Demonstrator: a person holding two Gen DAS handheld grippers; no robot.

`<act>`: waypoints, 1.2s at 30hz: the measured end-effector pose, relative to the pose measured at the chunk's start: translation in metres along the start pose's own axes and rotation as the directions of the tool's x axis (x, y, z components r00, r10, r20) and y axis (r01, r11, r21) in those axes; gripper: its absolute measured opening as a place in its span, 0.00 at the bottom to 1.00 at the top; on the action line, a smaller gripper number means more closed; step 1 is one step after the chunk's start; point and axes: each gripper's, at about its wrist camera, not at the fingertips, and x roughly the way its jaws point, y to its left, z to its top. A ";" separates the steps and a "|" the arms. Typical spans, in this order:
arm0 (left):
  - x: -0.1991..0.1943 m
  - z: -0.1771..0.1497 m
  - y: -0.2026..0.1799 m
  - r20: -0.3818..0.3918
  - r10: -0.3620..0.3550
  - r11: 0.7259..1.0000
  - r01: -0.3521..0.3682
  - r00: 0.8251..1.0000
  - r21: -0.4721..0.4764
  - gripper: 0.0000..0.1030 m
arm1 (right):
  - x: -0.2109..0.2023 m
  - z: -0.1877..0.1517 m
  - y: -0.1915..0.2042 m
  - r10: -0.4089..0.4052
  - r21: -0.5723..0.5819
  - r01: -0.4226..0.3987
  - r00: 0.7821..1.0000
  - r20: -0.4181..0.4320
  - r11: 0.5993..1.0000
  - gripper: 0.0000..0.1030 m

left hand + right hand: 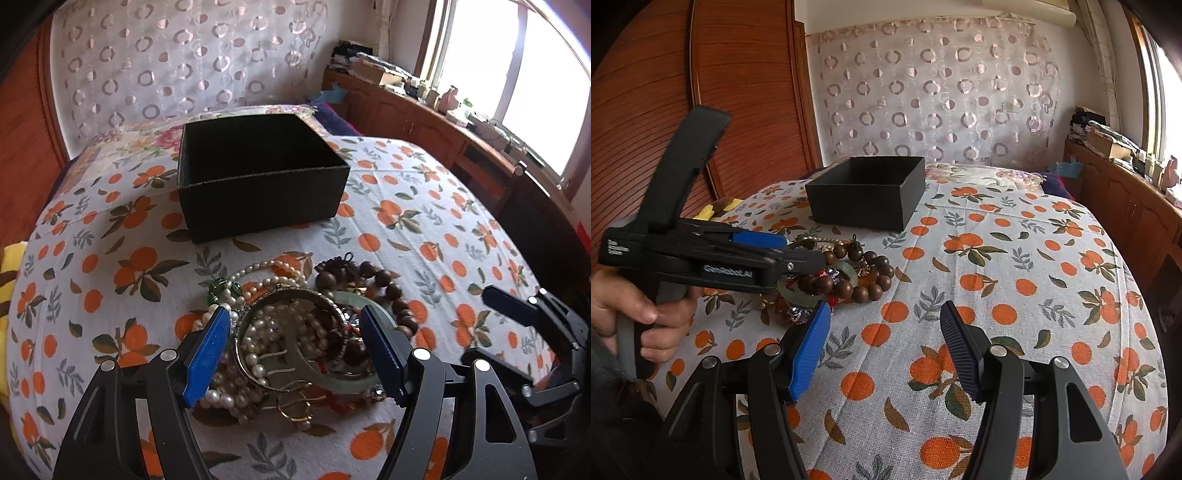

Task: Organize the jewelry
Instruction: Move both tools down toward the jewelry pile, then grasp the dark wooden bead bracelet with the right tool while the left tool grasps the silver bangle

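Left gripper [295,332] hangs low over the jewelry pile [295,332] at lower centre of its view, blue pads spread either side of a metal bangle [258,369], not clearly pressing on it. Pearls [266,269], brown wooden beads [849,284] and a pale green ring [849,271] lie tangled on the orange-print cloth [997,258]. Behind them, upper centre, sits the black box [258,184]. Right gripper [884,328] waits open over bare cloth, lower centre.
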 end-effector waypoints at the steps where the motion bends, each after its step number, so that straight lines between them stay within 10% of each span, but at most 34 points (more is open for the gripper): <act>1: 0.002 -0.001 0.000 -0.004 0.006 1.000 -0.006 1.000 0.001 0.68 | 0.000 0.000 0.000 0.000 0.000 0.000 1.000 0.001 1.000 0.62; 36: -0.064 -0.033 0.016 0.188 0.037 0.997 -0.025 0.982 -0.068 0.56 | 0.013 0.023 0.028 0.090 -0.086 -0.095 0.994 -0.069 0.992 0.60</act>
